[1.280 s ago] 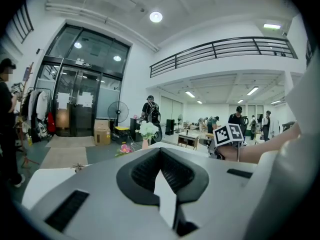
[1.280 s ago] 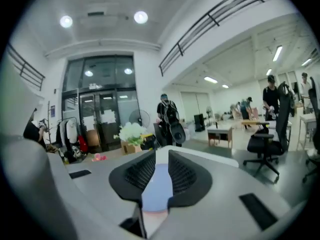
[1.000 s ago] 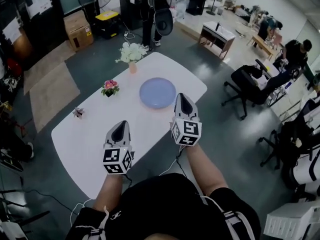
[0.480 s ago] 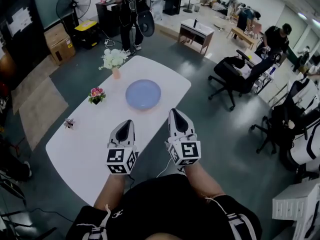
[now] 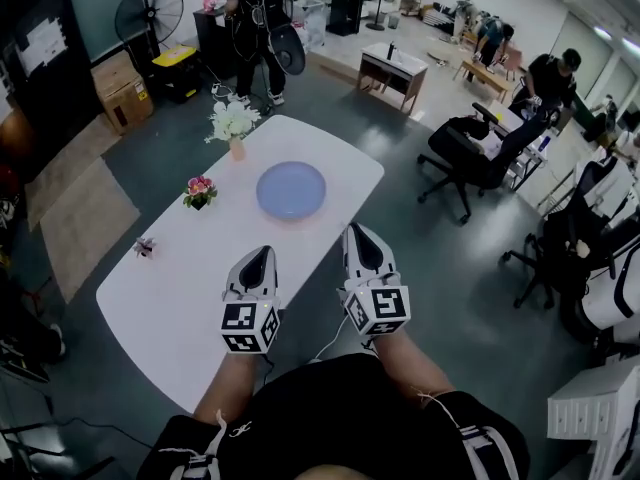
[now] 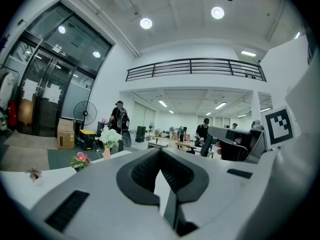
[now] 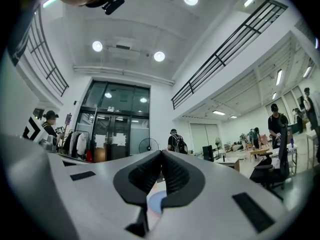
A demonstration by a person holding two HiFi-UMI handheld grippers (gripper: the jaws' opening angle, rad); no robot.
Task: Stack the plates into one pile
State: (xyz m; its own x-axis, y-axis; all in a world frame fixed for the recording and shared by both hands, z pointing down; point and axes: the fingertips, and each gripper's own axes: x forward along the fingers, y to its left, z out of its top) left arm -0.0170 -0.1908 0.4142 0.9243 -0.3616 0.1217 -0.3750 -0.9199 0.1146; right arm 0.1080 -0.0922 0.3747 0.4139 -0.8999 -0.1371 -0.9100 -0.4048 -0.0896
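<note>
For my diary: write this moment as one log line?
left gripper: shut, empty | right gripper: shut, empty | blue plate: on table, not held

Left gripper (image 5: 262,252) and right gripper (image 5: 357,230): matt grey plastic shells, black ribbed pads (image 7: 175,176). Plate (image 5: 291,190) ahead of them: smooth, slight sheen. Table (image 5: 150,298) below the left gripper: white, smooth.

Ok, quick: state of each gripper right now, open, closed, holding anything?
Left gripper: closed, nothing between the jaws.
Right gripper: closed, nothing between the jaws.
</note>
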